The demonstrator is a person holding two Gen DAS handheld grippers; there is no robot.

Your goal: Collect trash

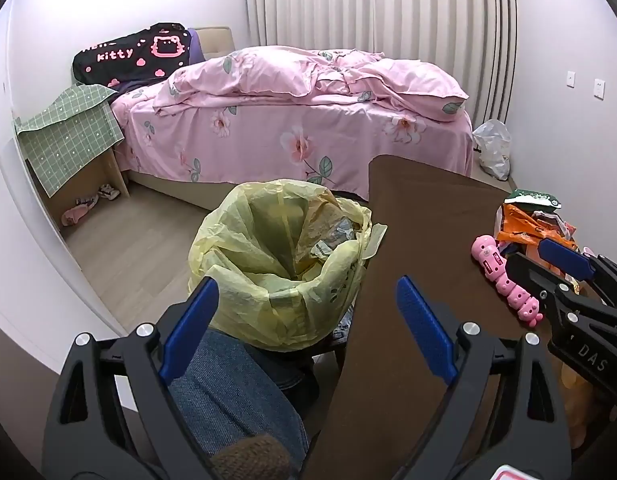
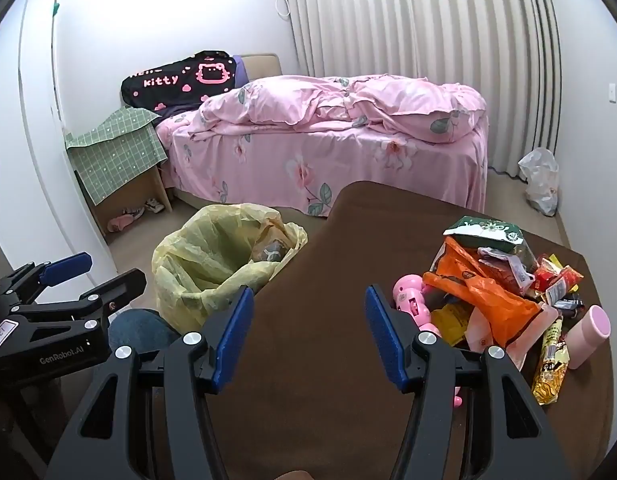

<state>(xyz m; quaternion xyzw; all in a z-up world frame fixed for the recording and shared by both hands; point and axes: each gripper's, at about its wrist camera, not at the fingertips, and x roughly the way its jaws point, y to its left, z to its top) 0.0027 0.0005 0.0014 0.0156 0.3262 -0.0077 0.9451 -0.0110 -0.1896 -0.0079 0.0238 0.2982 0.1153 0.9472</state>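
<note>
A bin lined with a yellow bag (image 1: 284, 264) stands left of the brown table (image 1: 420, 232); it also shows in the right wrist view (image 2: 220, 264) and holds some wrappers. A pile of trash (image 2: 504, 288) lies on the table's right side: an orange bag, a green packet, red and yellow wrappers. A pink toy (image 1: 504, 280) lies beside it. My left gripper (image 1: 308, 328) is open and empty, over the bin's near rim and the table edge. My right gripper (image 2: 308, 336) is open and empty above the table, left of the pile.
A pink cup (image 2: 588, 336) lies on its side right of the pile. A bed with pink floral bedding (image 2: 328, 144) fills the back. A green-covered nightstand (image 2: 120, 152) stands at its left. A white plastic bag (image 2: 542, 180) sits on the floor by the curtain.
</note>
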